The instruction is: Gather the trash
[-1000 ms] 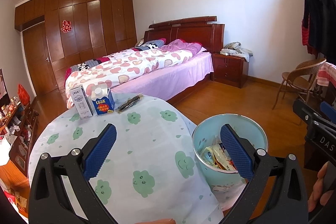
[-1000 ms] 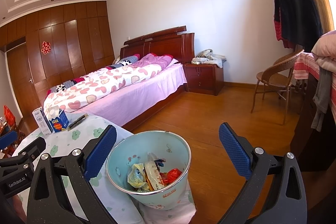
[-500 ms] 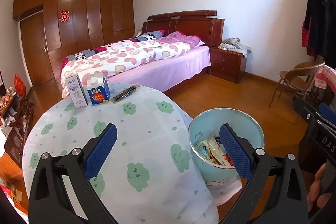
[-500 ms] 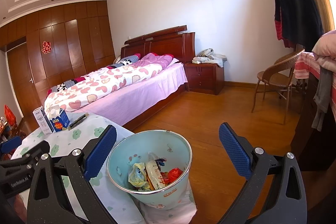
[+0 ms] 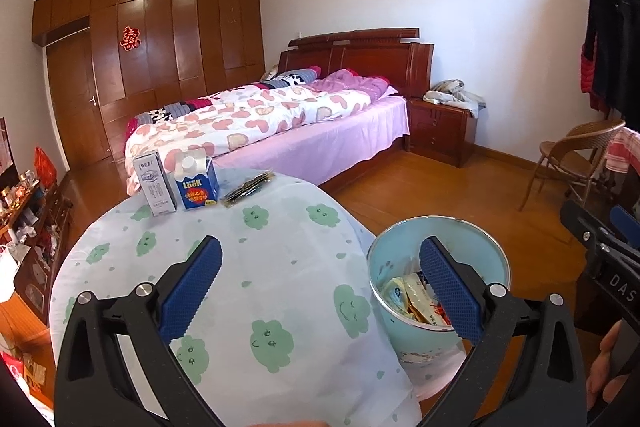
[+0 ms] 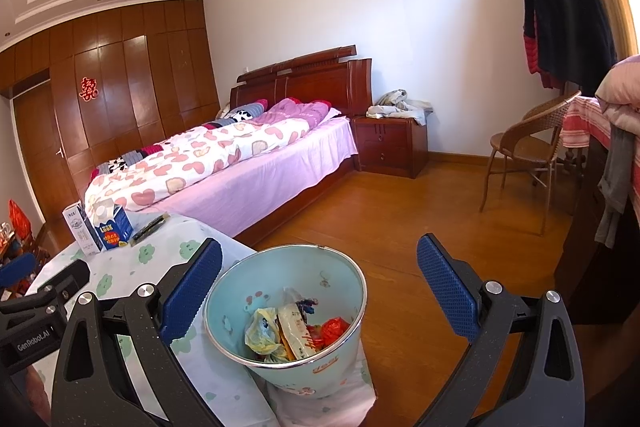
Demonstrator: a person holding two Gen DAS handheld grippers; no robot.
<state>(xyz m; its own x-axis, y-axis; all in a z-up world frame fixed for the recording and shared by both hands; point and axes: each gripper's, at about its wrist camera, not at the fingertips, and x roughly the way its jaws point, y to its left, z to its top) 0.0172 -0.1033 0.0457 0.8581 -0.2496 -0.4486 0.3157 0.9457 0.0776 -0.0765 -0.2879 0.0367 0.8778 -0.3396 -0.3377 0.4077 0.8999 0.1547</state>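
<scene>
Trash (image 6: pixel 296 331) (in bin (image 6: pixel 240 291)) lies between right hand-held gripper (image 6: pixel 320 283) fingers.

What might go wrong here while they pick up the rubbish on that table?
1. The bin appears to sit at the very edge of the table; a nudge from the open right gripper might tip it to the floor.
2. The white carton and blue carton stand upright close together, so grabbing one may topple the other.
3. The flat dark wrapper may slip from the fingers.
</scene>
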